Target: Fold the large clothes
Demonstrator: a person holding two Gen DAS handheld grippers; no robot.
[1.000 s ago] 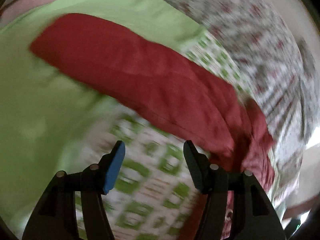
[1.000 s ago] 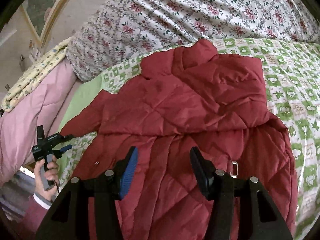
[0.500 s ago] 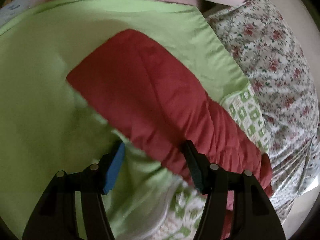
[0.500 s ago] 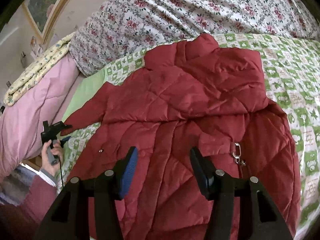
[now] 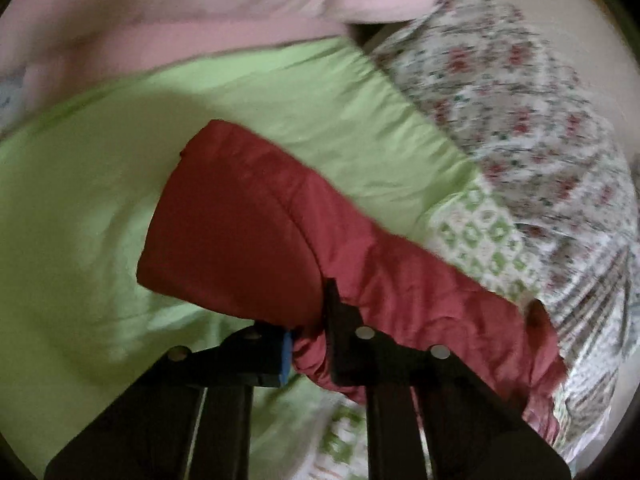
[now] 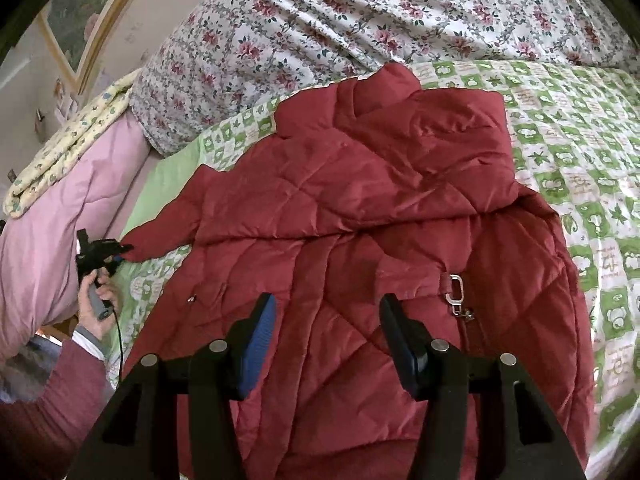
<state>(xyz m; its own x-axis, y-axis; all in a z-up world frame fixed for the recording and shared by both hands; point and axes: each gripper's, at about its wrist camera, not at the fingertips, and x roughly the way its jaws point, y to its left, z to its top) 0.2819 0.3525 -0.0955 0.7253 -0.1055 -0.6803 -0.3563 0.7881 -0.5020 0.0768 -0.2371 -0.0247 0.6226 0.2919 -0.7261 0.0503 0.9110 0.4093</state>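
Red quilted jacket (image 6: pixel 360 208) lies spread on the bed, over a green-and-white patterned sheet (image 6: pixel 572 140), collar end toward the floral duvet (image 6: pixel 360 12) at the head. Left sleeve (image 5: pixel 256 232) stretches out sideways onto the plain green sheet (image 5: pixel 80 200), cuff end free. Left hand-held gripper (image 5: pixel 308 344) clenched on the sleeve, fabric bunched between its fingers, blue pad just visible; left view blurry. In the right view the left hand-held gripper (image 6: pixel 102 252) shows at the sleeve tip, held in the person's left hand (image 6: pixel 94 300). Right hand-held gripper (image 6: pixel 326 336) released, jaws wide apart, hovering over the lower front of the jacket, touching nothing that I can tell. Metal zipper pull (image 6: pixel 456 292) lies on the jacket front just right of the right finger. Pink comforter (image 6: pixel 48 232) bunched at the bed's left side, yellow floral blanket (image 6: pixel 68 148) on top of it. Framed picture (image 6: pixel 80 20) on the wall upper left.
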